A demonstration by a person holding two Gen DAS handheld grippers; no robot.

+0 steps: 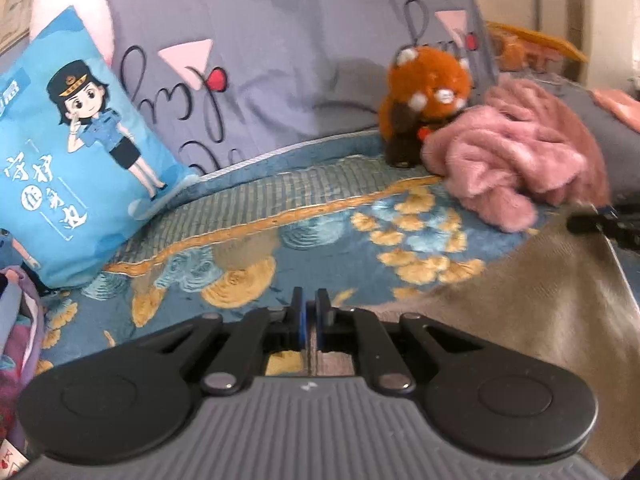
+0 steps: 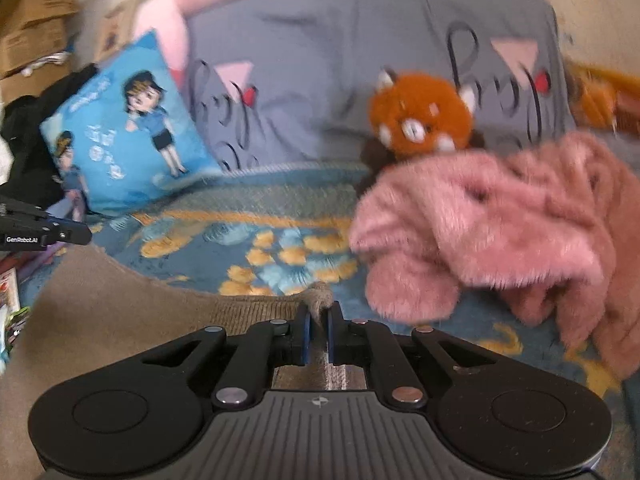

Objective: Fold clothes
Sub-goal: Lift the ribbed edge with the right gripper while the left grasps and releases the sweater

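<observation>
- Taupe cloth (image 1: 540,320), left wrist view: it lies on the blue patterned bedspread (image 1: 280,240), filling the lower right; my left gripper (image 1: 311,312) has its pads nearly closed, with a thin edge of the cloth apparently running between them, though I cannot tell for sure.
- Same view: blue cartoon cushion (image 1: 80,144) leans at far left; red panda plush (image 1: 428,96) sits against the grey pillow (image 1: 280,40); fluffy pink garment (image 1: 516,160) is heaped just beside the plush, touching it. Tip of the other gripper shows at the right edge.
- Right wrist view: my right gripper (image 2: 319,316) is clenched on a bunched corner of the taupe cloth (image 2: 120,312), which spreads to the lower left.
- Same view: pink garment (image 2: 500,216) crowds the right side, near my fingers and overlapping the plush (image 2: 420,116); cushion (image 2: 128,128) upper left; cardboard boxes (image 2: 36,20) behind.
</observation>
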